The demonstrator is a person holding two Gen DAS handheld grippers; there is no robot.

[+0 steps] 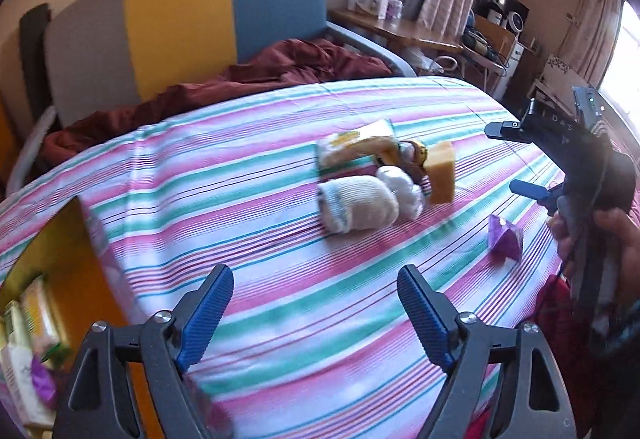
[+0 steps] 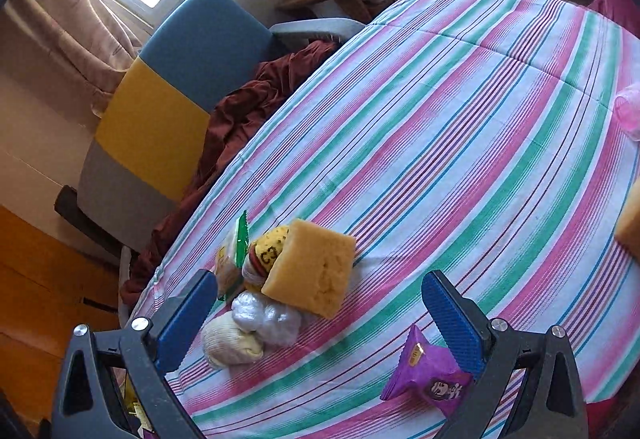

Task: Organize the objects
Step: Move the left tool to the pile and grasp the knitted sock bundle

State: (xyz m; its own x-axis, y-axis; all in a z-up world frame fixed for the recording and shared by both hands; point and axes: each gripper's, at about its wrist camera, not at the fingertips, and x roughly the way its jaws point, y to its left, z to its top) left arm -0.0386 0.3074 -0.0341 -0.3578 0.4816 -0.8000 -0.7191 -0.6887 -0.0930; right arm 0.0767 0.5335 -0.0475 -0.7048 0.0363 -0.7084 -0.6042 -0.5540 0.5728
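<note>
On the striped bedspread lies a small pile: a yellow sponge, a cream rolled sock, a white sock ball, a yellow-and-black rolled item and a green-edged snack packet. A purple snack packet lies apart to the right. My left gripper is open and empty above the bed, short of the pile. My right gripper is open and empty over the pile; it also shows in the left wrist view.
A yellow bin with packets inside stands at the bed's left edge. A maroon blanket lies by the grey, yellow and blue headboard. A wooden desk with boxes stands behind. Another sponge peeks in at right.
</note>
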